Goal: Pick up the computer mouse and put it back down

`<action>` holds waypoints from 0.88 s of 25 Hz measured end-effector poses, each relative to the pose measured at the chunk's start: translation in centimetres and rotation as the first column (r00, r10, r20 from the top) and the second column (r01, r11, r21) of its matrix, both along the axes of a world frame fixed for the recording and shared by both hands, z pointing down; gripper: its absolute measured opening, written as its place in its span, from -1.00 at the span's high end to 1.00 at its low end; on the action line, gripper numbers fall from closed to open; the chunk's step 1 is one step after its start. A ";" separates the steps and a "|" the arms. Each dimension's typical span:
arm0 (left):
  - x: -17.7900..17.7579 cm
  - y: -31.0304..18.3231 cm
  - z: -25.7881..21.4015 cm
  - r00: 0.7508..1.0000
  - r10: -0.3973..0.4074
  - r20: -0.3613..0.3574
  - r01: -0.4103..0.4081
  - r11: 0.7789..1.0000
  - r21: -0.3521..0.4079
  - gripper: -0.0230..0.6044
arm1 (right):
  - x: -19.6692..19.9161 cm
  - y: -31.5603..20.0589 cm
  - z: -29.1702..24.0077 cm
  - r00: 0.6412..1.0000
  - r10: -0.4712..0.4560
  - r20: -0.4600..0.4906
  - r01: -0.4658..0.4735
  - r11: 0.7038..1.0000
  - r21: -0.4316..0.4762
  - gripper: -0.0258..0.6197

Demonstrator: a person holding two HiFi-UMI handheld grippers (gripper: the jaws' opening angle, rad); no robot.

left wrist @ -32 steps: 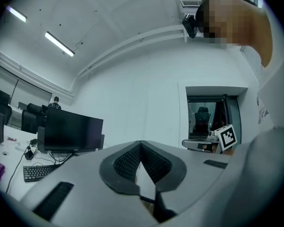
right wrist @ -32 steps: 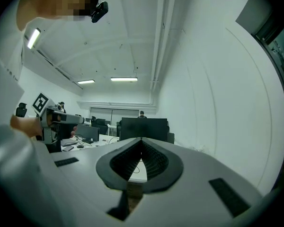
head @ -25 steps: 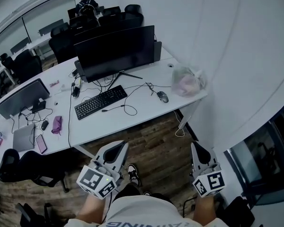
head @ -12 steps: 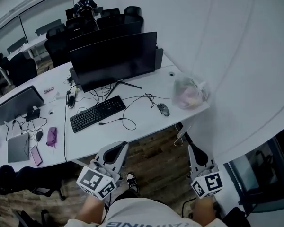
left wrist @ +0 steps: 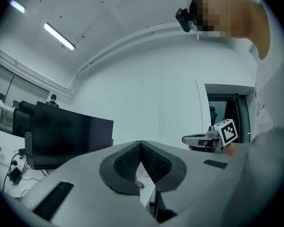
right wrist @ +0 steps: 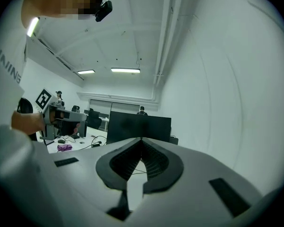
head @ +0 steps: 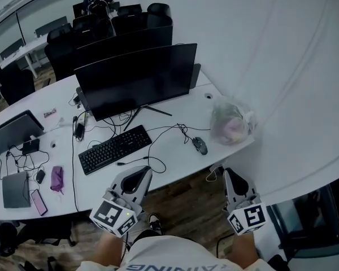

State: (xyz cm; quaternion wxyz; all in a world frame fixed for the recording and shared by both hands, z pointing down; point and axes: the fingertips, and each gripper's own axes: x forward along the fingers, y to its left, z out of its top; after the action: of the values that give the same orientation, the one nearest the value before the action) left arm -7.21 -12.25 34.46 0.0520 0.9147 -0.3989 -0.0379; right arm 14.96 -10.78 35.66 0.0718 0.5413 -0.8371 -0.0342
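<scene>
A dark wired computer mouse lies on the white desk, right of the black keyboard and left of a plastic bag. My left gripper is held level over the desk's near edge, below the keyboard, jaws shut with nothing between them. My right gripper hangs just off the desk's near edge, nearer to me than the mouse and a little to its right, also shut and empty. In the left gripper view the left gripper has its pads together; in the right gripper view the right gripper does too.
A large black monitor stands behind the keyboard, with cables trailing to the mouse. A laptop, a phone and a purple pouch lie at the left. Office chairs and a person sit beyond. The wall curves close on the right.
Both grippers have come forward to the desk's near edge, from over the wooden floor. The desk, mouse and monitor now sit lower and nearer in the head view.
</scene>
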 end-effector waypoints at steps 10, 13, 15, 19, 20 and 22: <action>-2.0 -7.6 0.8 1.000 -0.010 -0.026 0.009 1.000 -0.024 0.91 | -1.3 -8.4 0.9 0.999 0.033 0.015 -0.033 0.999 0.001 0.85; -1.8 -8.9 1.0 0.999 -0.026 -0.026 0.025 0.999 -0.026 0.91 | -0.4 -10.2 1.7 0.998 0.048 0.026 -0.048 0.999 -0.007 0.85; -1.5 -9.5 1.5 0.999 -0.042 -0.022 0.041 0.998 -0.041 0.91 | 0.3 -11.2 2.3 0.998 0.046 0.036 -0.046 0.999 -0.020 0.85; -0.2 -10.6 2.0 0.996 -0.087 -0.012 0.087 0.994 -0.061 0.91 | 2.1 -13.7 3.9 0.999 0.028 0.041 -0.025 0.998 -0.056 0.85; 0.3 -10.9 2.1 0.995 -0.101 -0.009 0.100 0.993 -0.065 0.91 | 2.6 -14.6 4.3 0.999 0.029 0.042 -0.026 0.998 -0.066 0.85; 1.4 -11.7 2.4 0.991 -0.133 -0.001 0.133 0.988 -0.077 0.91 | 4.0 -16.4 5.5 0.999 0.027 0.028 -0.024 0.996 -0.082 0.84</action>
State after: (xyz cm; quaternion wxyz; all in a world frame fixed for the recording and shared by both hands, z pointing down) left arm -5.79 -23.94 36.81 0.0859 0.8833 -0.4600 -0.0288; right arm 18.92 -27.15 41.19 0.0821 0.5489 -0.8318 0.0091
